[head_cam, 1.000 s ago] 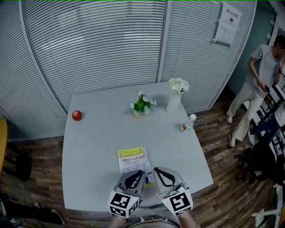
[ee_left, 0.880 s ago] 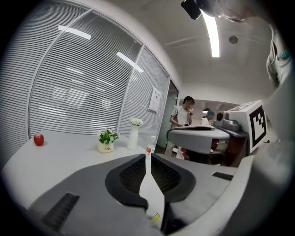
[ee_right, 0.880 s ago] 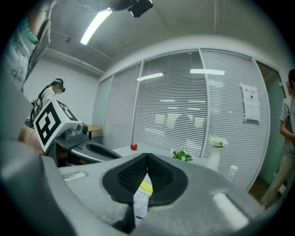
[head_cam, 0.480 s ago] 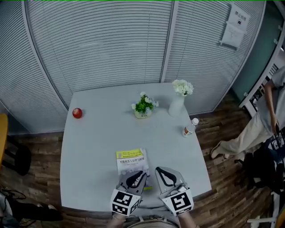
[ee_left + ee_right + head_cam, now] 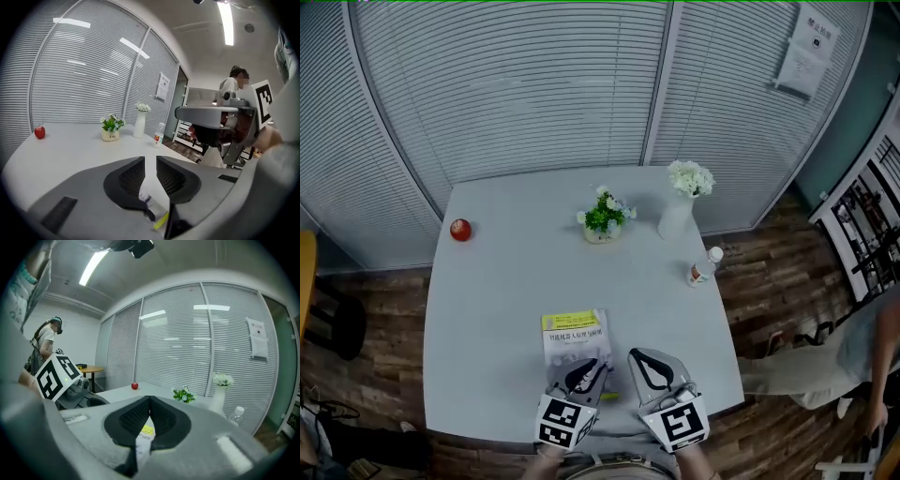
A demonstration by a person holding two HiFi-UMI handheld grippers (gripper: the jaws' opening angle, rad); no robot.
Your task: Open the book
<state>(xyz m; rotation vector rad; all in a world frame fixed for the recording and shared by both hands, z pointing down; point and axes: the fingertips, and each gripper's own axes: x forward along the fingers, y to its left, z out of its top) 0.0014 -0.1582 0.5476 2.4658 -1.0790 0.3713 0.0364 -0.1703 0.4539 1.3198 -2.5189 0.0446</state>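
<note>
The book (image 5: 575, 336), closed, with a yellow band above a white and blue cover, lies flat near the table's front edge. My left gripper (image 5: 601, 364) hovers over the book's near right corner. Its jaws are opening, with a narrow gap and nothing between the pads. In the left gripper view the gripper (image 5: 150, 161) shows table through that gap, with the book (image 5: 157, 214) below it. My right gripper (image 5: 634, 354) sits just right of the book, jaws shut and empty. The right gripper view has the right gripper (image 5: 150, 399) tips meeting and the book (image 5: 144, 437) beneath.
On the grey table (image 5: 497, 281) are a red apple (image 5: 460, 229) far left, a small potted plant (image 5: 602, 217), a white vase of flowers (image 5: 680, 208) and a bottle (image 5: 703, 266) by the right edge. A person (image 5: 862, 352) stands on the floor at right.
The left gripper has sunk lower over the book's near right corner. The right gripper has shifted slightly. The person at right has moved toward the lower right.
</note>
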